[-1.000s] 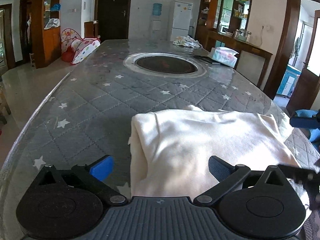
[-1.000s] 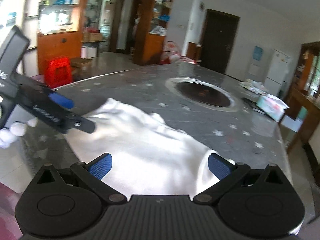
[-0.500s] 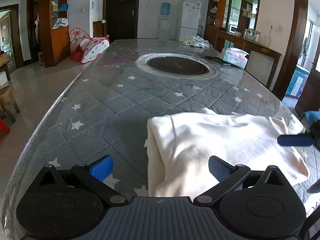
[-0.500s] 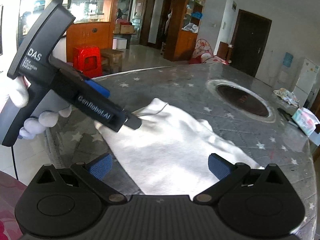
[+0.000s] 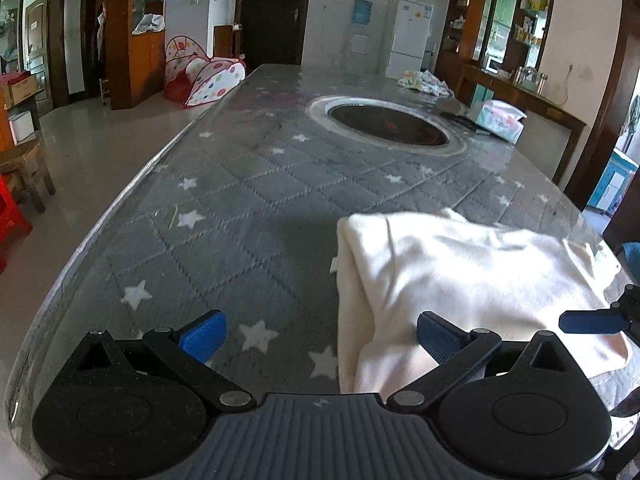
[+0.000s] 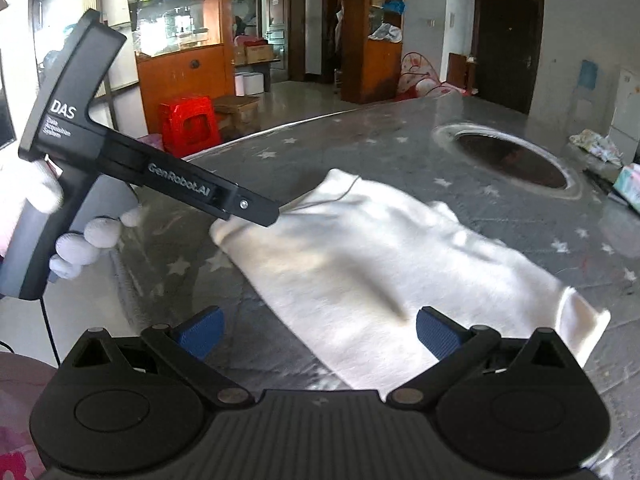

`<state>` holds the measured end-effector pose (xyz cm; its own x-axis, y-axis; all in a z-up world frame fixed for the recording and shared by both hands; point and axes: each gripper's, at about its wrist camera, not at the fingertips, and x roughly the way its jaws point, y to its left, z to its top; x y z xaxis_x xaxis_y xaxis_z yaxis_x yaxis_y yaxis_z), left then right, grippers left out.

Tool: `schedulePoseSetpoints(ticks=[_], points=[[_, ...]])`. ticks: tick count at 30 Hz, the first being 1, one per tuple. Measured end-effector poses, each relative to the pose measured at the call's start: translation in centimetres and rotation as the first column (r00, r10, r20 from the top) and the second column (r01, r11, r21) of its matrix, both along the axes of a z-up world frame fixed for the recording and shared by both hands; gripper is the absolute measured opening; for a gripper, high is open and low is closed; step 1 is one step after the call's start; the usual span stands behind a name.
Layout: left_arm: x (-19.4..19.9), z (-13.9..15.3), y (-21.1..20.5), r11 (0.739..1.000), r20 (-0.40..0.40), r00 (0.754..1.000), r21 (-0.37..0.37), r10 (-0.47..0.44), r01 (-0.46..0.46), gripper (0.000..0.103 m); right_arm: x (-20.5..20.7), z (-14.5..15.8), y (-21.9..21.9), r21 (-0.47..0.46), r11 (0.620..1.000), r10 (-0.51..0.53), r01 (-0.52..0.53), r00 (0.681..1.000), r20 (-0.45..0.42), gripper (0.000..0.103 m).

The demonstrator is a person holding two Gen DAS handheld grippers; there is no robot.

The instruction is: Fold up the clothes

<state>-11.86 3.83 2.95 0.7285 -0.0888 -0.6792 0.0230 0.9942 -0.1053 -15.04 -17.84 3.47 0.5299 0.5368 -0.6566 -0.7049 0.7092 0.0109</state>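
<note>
1. The fingers of the left gripper (image 5: 318, 330) are spread wide apart with nothing between them; its left blue pad hangs over bare tabletop and its right pad over the near edge of the white garment.
2. The fingers of the right gripper (image 6: 318, 330) are likewise spread wide and hold nothing; the white garment lies below and between the two blue pads.
3. The tabletop (image 5: 240, 208) is long, covered in a grey quilted pattern with white stars under a glossy surface, and has a round dark recess (image 5: 390, 124) ringed in metal set into its middle.
4. The white garment (image 5: 460, 280) lies flat on the near right part of the tabletop, folded into a rough oblong with a doubled-over edge on its left side. In the right wrist view it (image 6: 380, 252) runs slantwise, one end under the left gripper's black nose.
5. A gloved hand (image 6: 88, 236) grips the left gripper's handle at the left edge of the right wrist view.
6. One blue finger pad of the right gripper (image 5: 592, 321) reaches in from the right edge of the left wrist view, over the garment's right end; whether it touches the cloth cannot be told.
7. A tissue pack (image 5: 500, 118) sits near the far right edge of the tabletop, just beyond the recess.
8. A bundle of patterned cloth (image 5: 424, 80) rests at the far end.
</note>
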Motion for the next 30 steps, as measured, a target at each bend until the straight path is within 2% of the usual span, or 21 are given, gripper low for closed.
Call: schedulePoseSetpoints(ticks=[5, 8, 15, 21, 24, 30], points=[[-0.2, -0.4, -0.1, 1.000, -0.004, 1.000, 0.023, -0.007, 0.007, 0.103, -0.2, -1.0, 0.2, 0.034, 0.999, 0.019, -0.017, 0.997, -0.071, 0.103], [-0.1, -0.8, -0.1, 1.000, -0.020, 1.000, 0.021, -0.006, 0.006, 0.103, -0.6, -1.1, 0.2, 0.029, 0.999, 0.029, -0.027, 0.998, -0.060, 0.103], [-0.2, -1.0, -0.4, 1.000, -0.041, 0.999, 0.026, 0.008, -0.007, 0.103, -0.4, -0.4, -1.6, 0.097, 0.995, -0.011, 0.014, 0.999, -0.032, 0.103], [-0.4, -0.6, -1.0, 0.998, -0.051, 0.997, 0.029, 0.055, -0.054, 0.103, 0.2, -1.3, -3.2, 0.133, 0.991, -0.018, 0.029, 0.996, -0.084, 0.103], [-0.5, 0.0, -1.1, 0.997, -0.034, 0.997, 0.030, 0.076, -0.075, 0.103, -0.1, -0.9, -3.2, 0.124, 0.992, -0.003, 0.009, 0.998, -0.055, 0.103], [-0.2, 0.7, 0.3, 0.993, -0.041, 0.993, -0.042, 0.112, -0.114, 0.103, 0.0, 0.4, -1.9, 0.108, 0.994, 0.003, -0.003, 1.000, -0.006, 0.102]])
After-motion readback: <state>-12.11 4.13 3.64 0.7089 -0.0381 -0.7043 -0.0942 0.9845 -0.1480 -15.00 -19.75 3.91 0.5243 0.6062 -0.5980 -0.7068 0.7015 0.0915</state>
